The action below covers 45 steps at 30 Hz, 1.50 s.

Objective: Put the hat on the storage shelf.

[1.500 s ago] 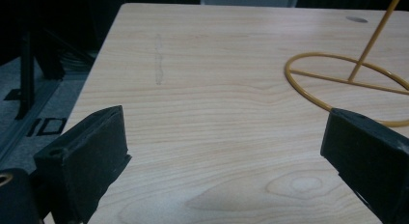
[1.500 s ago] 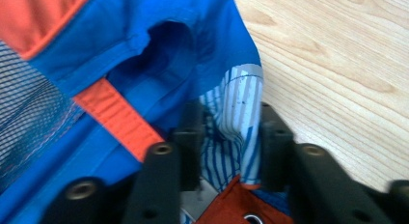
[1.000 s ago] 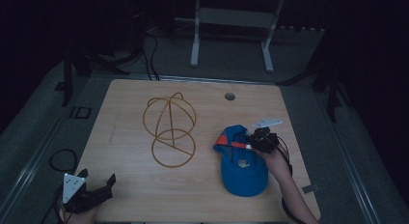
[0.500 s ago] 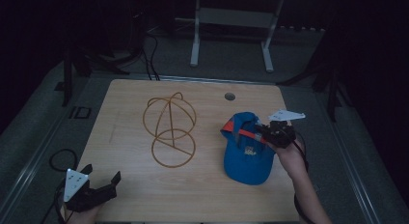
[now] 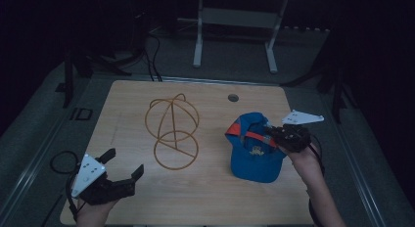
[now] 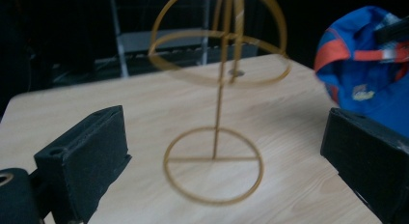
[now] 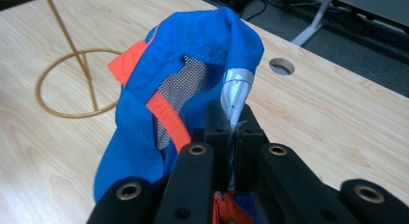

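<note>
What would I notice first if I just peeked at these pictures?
Probably the bright blue cap with orange trim on the right side of the wooden table, pinched at its rim by the right gripper. Next, the gold wire stand standing upright near the table's middle. The left gripper hangs open at the near left corner.

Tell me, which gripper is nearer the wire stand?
Left. The left gripper hovers open off the near-left side of the wire stand, aimed at it. The right gripper is farther, across the table, clamped on the cap.
</note>
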Tool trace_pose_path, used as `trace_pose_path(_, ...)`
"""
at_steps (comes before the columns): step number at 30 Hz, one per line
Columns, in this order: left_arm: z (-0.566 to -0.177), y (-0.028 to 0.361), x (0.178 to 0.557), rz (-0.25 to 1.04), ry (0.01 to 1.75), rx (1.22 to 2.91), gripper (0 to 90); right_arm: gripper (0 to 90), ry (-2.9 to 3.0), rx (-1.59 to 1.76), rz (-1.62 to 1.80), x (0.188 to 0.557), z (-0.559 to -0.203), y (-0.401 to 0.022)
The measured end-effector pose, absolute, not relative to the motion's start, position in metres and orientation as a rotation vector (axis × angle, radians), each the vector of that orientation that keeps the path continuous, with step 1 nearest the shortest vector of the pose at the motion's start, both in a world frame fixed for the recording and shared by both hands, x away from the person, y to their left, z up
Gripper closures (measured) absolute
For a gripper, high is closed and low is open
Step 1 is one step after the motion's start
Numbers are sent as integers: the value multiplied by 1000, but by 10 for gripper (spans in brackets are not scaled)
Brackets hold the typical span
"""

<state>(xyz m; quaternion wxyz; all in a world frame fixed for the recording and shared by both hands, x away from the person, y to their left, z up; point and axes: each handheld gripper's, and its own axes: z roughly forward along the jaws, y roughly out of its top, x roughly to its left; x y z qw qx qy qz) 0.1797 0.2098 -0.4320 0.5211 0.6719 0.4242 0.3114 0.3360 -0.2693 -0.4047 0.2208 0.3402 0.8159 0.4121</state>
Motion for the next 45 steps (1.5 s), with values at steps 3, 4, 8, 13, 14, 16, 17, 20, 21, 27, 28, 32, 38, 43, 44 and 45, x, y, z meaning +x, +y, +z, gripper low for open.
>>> trace_pose_path(3, -419, 197, 186, 736, 964, 1622, 29, 876, 2259, 916, 1140, 332, -400, -268)
trace_pose_path(4, -416, 193, 189, 729, 951, 1627, 29, 876, 2258, 910, 1140, 330, -399, -267)
trace_pose_path(8, -405, 178, 200, 707, 907, 1655, 29, 876, 2263, 893, 1163, 325, -394, -265)
trace_pose_path(13, -389, 157, 210, 687, 845, 1681, 29, 876, 2272, 859, 1160, 318, -388, -262)
trace_pose_path(14, -387, 152, 213, 680, 835, 1685, 29, 876, 2276, 851, 1161, 317, -387, -261)
trace_pose_path(16, -382, 142, 217, 669, 812, 1701, 29, 876, 2278, 842, 1162, 315, -385, -260)
trace_pose_path(17, -380, 136, 220, 659, 803, 1708, 29, 876, 2280, 839, 1169, 314, -384, -259)
trace_pose_path(20, -377, 119, 226, 638, 770, 1731, 29, 876, 2282, 826, 1174, 311, -383, -257)
trace_pose_path(21, -376, 113, 229, 627, 758, 1740, 29, 876, 2282, 818, 1173, 311, -382, -256)
trace_pose_path(27, -371, 84, 239, 576, 689, 1786, 29, 876, 2292, 811, 1181, 306, -382, -255)
trace_pose_path(28, -372, 79, 241, 566, 684, 1789, 29, 876, 2295, 805, 1181, 305, -381, -255)
trace_pose_path(32, -375, 60, 251, 529, 661, 1807, 30, 876, 2309, 782, 1177, 299, -380, -251)
trace_pose_path(38, -380, 30, 265, 507, 627, 1838, 45, 876, 2322, 743, 1182, 293, -381, -244)
trace_pose_path(43, -388, 14, 277, 488, 620, 1872, 59, 875, 2331, 740, 1186, 288, -384, -242)
trace_pose_path(44, -390, 11, 280, 491, 623, 1881, 66, 876, 2333, 737, 1191, 287, -384, -241)
trace_pose_path(45, -391, 9, 283, 486, 618, 1892, 66, 876, 2333, 736, 1192, 285, -384, -241)
